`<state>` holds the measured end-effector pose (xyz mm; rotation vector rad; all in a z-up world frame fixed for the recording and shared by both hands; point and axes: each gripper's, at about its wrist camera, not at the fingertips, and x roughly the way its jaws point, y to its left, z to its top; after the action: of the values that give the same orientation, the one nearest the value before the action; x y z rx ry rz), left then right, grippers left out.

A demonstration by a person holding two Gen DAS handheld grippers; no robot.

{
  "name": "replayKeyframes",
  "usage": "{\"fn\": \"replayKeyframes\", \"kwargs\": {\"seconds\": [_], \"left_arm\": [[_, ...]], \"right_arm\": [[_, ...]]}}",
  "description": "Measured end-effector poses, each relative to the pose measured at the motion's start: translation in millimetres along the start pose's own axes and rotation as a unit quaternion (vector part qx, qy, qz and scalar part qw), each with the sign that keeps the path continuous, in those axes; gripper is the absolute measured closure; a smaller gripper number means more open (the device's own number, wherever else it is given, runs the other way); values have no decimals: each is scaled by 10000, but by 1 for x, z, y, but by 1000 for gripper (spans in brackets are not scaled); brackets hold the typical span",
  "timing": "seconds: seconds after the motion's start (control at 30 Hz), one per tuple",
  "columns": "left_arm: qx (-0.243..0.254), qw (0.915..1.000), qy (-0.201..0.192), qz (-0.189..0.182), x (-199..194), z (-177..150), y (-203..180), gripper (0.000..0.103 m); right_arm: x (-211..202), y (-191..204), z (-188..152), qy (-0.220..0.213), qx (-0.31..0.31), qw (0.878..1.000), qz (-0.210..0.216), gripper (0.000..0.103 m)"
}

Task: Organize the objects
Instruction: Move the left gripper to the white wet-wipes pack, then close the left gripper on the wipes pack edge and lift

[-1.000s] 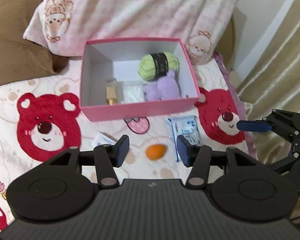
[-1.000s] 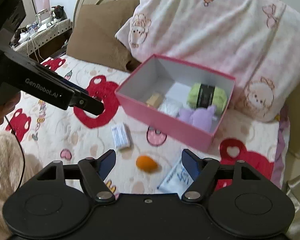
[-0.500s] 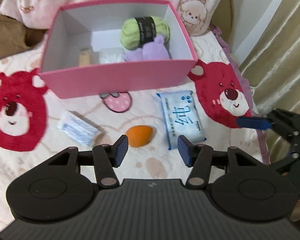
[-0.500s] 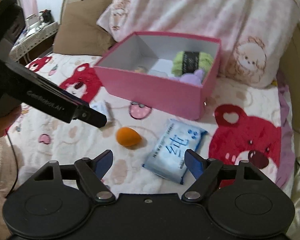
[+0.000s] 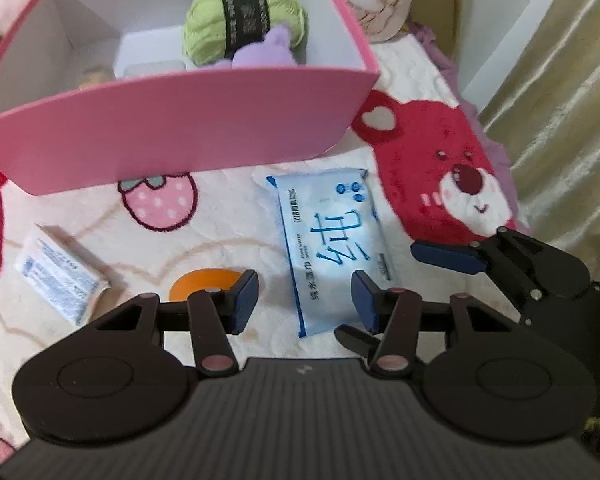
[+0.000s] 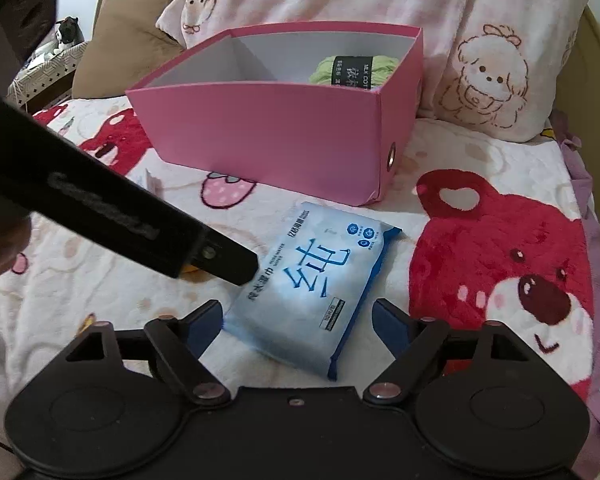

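Observation:
A pink box [image 5: 172, 128] stands on the bear-print blanket and holds green yarn [image 5: 244, 20], a purple plush [image 5: 264, 54] and small items. It also shows in the right wrist view [image 6: 268, 136]. A blue wet-wipes pack [image 5: 332, 240] lies in front of it, with an orange sponge [image 5: 204, 282] and a small white packet [image 5: 60, 274] to its left. My left gripper [image 5: 304, 300] is open over the pack's near end. My right gripper [image 6: 298, 326] is open, its jaws either side of the pack [image 6: 312, 280].
A pink patterned pillow [image 6: 480, 40] and a brown pillow [image 6: 124, 36] lie behind the box. Beige curtain [image 5: 560, 100] hangs at the bed's right edge. The left gripper's black body [image 6: 100, 216] crosses the right wrist view.
Both grippers have moved forward and down towards the wipes pack. The box and pack now look larger. Both stay open.

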<state>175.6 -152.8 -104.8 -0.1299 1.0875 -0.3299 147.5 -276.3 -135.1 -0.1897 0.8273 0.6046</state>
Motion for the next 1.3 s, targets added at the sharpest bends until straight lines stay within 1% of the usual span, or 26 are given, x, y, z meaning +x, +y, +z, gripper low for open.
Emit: {"fn": "replayKeyframes", "kwargs": {"seconds": [0.1,0.2,0.33,0.4,0.5,0.57,0.6,0.63,0.67,0.7,0.77,0.87,0.93,0.97,1.03,1.1,1.13,1.2,1.23,1.3], "left_arm": [[-38,9998,118,136,17,4,1,55],[3,9997,213,135,29,7,-2,54],[84,9992,341,201,45,12,-8,50],[70,9993,337,146,48,13,-8,48],[-9,9994,334,69,48,13,-6,48],[-139,9994,321,-80,48,13,-2,51],[-166,9993,311,-161,49,13,-1,52],[-151,9991,302,-255,49,13,-2,60],[-120,9990,282,-336,48,13,-3,61],[-52,9992,245,-319,47,14,-5,61],[157,9993,157,-288,45,13,-10,62],[406,9985,42,-360,40,13,-14,62],[575,9977,35,-367,39,15,-16,62],[573,9977,70,-362,39,16,-15,62],[321,9993,90,-185,39,18,-9,62],[171,9998,-73,-20,30,14,-1,62],[56,9999,-91,2,25,11,4,62],[-200,9998,-24,-12,18,4,14,62],[-286,9996,-36,-25,14,0,17,62],[-362,9993,-58,-59,7,-5,21,63]], "right_arm": [[11,0,-4,133,12,9999,-100,17],[14,-2,-10,207,162,9996,-138,17],[10,-4,-19,185,317,9993,-103,17],[9,-8,-20,156,407,9990,-40,16],[11,-10,-19,144,369,9992,6,15],[14,-7,-19,184,261,9995,15,16],[15,-5,-18,192,198,9996,56,19],[15,-3,-18,182,174,9996,120,32],[13,-1,-17,176,207,9995,183,33],[12,0,-16,185,272,9993,158,34],[11,3,-17,233,369,9989,147,45],[9,7,-19,310,551,9974,339,49],[7,19,-21,403,434,9963,627,52],[7,25,-22,433,318,9957,759,53],[3,34,-22,373,-18,9960,810,53],[-1,31,-20,331,-279,9968,674,54],[-5,25,-18,277,-323,9972,622,53],[-11,11,-13,194,-278,9972,665,50],[-14,6,-11,148,-276,9975,639,46],[-17,-4,-5,42,-377,9982,463,42]]}}
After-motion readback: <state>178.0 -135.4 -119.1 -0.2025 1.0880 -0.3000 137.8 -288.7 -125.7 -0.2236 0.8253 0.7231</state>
